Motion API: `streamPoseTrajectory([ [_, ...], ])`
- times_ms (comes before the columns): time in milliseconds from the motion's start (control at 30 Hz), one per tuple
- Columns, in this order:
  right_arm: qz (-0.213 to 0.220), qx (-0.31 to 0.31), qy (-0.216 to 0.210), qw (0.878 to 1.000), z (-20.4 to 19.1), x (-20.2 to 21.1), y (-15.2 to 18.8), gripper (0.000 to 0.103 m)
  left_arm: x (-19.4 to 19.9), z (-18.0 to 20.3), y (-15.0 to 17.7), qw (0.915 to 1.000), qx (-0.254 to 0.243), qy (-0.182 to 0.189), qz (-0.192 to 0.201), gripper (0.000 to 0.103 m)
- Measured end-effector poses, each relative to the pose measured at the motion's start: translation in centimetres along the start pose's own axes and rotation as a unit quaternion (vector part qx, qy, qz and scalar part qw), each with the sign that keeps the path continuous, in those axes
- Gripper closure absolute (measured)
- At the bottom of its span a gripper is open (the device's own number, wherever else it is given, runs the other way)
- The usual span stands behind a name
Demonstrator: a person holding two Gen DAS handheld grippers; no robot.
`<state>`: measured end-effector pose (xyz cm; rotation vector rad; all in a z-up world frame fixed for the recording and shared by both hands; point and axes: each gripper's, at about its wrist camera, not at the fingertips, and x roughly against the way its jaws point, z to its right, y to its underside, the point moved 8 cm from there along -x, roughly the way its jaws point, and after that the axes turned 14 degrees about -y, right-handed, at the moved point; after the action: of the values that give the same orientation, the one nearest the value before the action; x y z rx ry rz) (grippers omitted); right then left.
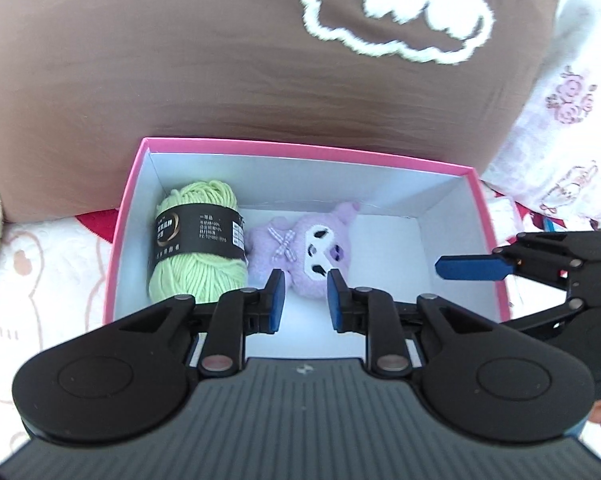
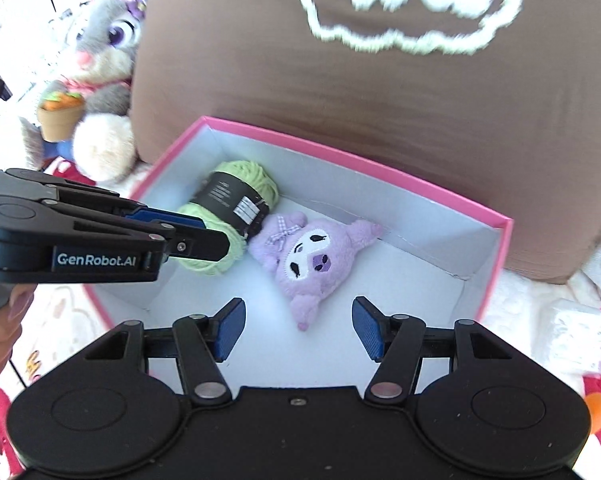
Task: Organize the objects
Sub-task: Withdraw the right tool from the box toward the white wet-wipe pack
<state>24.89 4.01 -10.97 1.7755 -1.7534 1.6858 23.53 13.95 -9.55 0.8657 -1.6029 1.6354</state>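
Observation:
A pink box with a white inside holds a green yarn ball with a black label and a purple plush toy. My left gripper is open and empty, just above the box's near part, in front of the plush. My right gripper is open and empty over the box, its jaws on either side of the plush's lower end without touching it. The yarn lies left of the plush. The left gripper also shows in the right wrist view, beside the yarn.
A large brown cushion with a white cloud outline stands right behind the box. A grey bunny plush sits at the left. A white textured block lies right of the box. Patterned bedding lies underneath.

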Motion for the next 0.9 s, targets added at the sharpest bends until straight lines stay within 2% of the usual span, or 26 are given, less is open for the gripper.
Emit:
streamPoseTrajectory([
  [133, 0.009, 0.016, 0.001, 1.0, -1.4, 3.2, 0.7, 0.039, 2.0, 0.4, 0.8, 1.0, -0.006, 0.0, -0.003, 0.079],
  [300, 0.013, 0.033, 0.002, 0.999, -3.1, 5.9, 1.6, 0.039, 5.4, 1.5, 1.6, 0.9984, -0.055, -0.014, 0.006, 0.071],
  [433, 0.015, 0.044, 0.001, 0.999, -4.5, 7.7, 2.3, 0.039, 7.5, 2.0, 2.6, 0.9965, -0.077, -0.031, -0.006, 0.067],
  [500, 0.014, 0.053, -0.001, 0.999, -5.2, 8.5, 2.8, 0.039, 8.4, 2.1, 3.2, 0.9958, -0.082, -0.038, -0.013, 0.062],
  [567, 0.013, 0.059, -0.002, 0.998, -5.9, 9.3, 3.4, 0.038, 9.3, 2.2, 4.0, 0.9951, -0.089, -0.04, -0.016, 0.062],
  [900, 0.017, 0.07, -0.001, 0.997, -8.0, 13.5, 5.9, 0.036, 13.4, 2.7, 6.8, 0.9951, -0.092, -0.028, -0.021, 0.053],
])
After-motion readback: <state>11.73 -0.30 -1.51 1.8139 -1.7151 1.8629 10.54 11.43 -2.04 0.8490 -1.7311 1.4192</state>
